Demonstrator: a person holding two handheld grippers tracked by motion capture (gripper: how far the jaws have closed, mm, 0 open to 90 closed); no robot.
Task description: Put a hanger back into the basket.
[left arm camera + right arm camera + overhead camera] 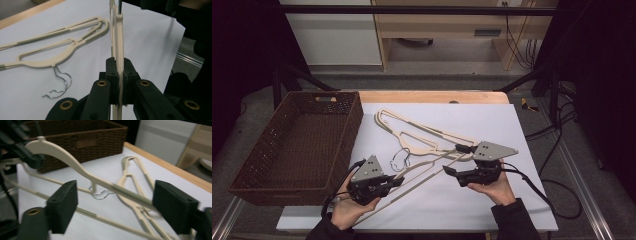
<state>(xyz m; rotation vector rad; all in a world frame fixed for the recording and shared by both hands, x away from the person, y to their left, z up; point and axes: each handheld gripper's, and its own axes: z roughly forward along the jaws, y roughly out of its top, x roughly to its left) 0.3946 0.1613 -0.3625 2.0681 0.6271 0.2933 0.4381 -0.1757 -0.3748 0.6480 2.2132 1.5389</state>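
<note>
A: High view? 
B: Beside the wicker basket (297,145), the left gripper (398,181) and right gripper (452,160) flank a cream hanger (432,162) above the white surface (492,130).

A: Left gripper view? 
B: Fingers (112,75) clamped on that hanger's bar.

A: Right gripper view? 
B: Fingers (63,203) apart, the hanger's arm between them, unpressed.

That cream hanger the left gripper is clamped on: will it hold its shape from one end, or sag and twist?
The hanger looks thin and flat, so it probably flexes some. The left gripper pinches one narrow edge, so it may pivot. The right gripper stands open around its arm, so nothing steadies the far end.
</note>
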